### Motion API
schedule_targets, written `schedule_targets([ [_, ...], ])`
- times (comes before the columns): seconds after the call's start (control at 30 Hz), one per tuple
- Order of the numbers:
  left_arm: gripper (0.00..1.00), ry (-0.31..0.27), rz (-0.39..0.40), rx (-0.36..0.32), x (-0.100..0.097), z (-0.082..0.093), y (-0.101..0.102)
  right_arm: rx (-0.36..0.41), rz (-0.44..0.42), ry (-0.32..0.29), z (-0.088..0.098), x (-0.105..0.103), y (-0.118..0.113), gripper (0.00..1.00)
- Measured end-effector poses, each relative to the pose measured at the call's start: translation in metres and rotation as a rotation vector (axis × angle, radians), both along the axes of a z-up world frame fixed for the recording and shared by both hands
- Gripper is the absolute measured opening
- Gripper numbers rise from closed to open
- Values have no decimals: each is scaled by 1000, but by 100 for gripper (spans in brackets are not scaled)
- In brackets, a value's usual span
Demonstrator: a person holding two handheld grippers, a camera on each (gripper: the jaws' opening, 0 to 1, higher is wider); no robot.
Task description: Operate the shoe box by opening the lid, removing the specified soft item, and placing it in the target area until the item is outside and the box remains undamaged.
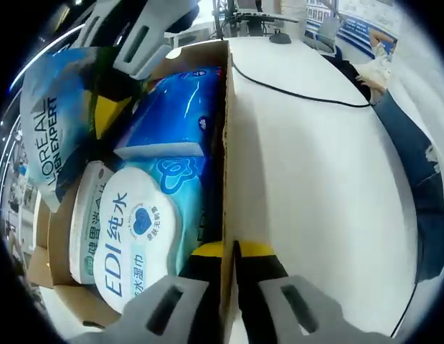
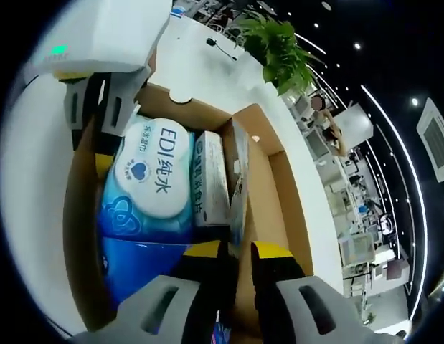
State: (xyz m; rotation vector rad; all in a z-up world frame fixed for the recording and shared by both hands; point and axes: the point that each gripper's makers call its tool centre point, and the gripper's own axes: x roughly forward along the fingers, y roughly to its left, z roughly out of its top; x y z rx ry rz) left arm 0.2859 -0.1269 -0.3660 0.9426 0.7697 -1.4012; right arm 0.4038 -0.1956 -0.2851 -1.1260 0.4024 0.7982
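Inside cardboard shoe box point(image 2: 268, 186), blue wet-wipes pack point(image 2: 146, 197)

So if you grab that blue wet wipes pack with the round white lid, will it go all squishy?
Probably squishy: the wet wipes pack has a soft, shiny blue wrapper that may dent and slip. Its white lid looks hard, so that part should stay stiff. It sits wedged inside the cardboard box, so it may drag coming out.
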Motion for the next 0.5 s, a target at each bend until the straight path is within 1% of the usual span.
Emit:
schedule_targets([
  [0.07,1,1,0,0,0,0,0,-17,16,-10,-1,-1,0,10],
  [0.17,1,1,0,0,0,0,0,-11,8,0,-2,-2,1,9],
  [0.23,1,0,0,0,0,0,0,-24,22,7,-5,-3,1,4],
  [0.27,1,1,0,0,1,-1,0,-40,37,7,-6,-5,2,3],
  [0.3,1,0,0,0,0,0,0,-57,51,-7,-6,-4,2,3],
  [0.37,1,0,0,0,0,0,-1,-31,29,11,-8,-5,2,3],
  [0.5,1,-1,0,-1,0,0,-1,-35,31,9,-7,-5,2,3],
])
